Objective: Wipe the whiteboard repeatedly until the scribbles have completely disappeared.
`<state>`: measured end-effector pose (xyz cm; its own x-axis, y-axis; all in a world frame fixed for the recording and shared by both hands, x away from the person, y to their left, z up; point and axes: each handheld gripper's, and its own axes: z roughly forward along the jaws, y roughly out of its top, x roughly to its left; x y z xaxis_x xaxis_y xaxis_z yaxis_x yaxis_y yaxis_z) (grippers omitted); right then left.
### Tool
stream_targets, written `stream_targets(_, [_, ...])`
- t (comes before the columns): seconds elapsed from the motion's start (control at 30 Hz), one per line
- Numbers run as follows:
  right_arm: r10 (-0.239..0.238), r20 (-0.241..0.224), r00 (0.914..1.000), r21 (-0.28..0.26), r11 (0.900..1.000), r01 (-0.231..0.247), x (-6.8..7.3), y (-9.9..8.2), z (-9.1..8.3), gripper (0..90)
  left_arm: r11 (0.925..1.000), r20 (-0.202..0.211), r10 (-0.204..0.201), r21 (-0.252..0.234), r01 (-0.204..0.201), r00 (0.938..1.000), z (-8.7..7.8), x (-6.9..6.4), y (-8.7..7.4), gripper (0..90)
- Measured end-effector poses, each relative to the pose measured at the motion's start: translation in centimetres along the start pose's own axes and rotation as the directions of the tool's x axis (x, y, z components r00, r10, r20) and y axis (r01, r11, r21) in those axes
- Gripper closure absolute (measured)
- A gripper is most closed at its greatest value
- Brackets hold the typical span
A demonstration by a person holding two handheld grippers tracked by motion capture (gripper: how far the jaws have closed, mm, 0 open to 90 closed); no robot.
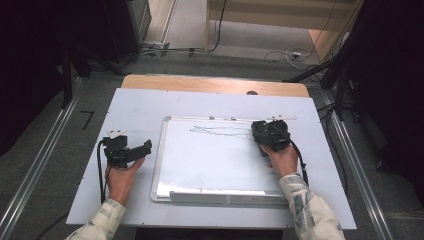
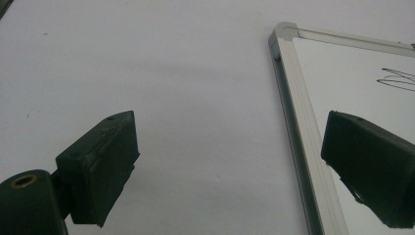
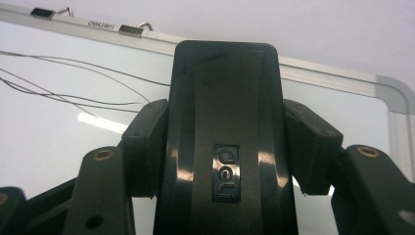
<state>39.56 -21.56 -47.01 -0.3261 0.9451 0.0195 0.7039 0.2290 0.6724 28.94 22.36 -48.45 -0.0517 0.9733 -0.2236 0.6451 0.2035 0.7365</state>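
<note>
You're working over a table (image 1: 210, 84) whose pale sheet (image 1: 135, 107) is covering most of the wooden top, and a whiteboard (image 1: 210, 165) is lying flat on that sheet, near its middle.

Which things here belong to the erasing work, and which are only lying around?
In use:
- black eraser, clamped in the right gripper
- whiteboard, flat on the table
- thin pen scribbles near the board's top edge

Not in use:
- left gripper, open over the bare table beside the board
- two metal clips on the board's top frame
- cables on the floor
</note>
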Motion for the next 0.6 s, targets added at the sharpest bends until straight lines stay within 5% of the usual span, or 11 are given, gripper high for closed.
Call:
stream_targets(0.2, [-0.035, 0.021, 0.9992, 0.039, 0.9986, 0.034, 0.9, 0.0, 1.5, 37.5, 1.0000, 0.006, -0.008, 0.000, 0.008, 1.0000, 0.0, 0.0, 0.0, 7.3])
stream_targets(0.6, [-0.038, 0.025, 0.9990, 0.054, 0.9979, 0.037, 1.1, 0.2, 1.6, 37.7, 0.9999, 0.018, -0.011, 0.008, 0.011, 0.9998, 0.4, -0.2, 0.1, 7.4])
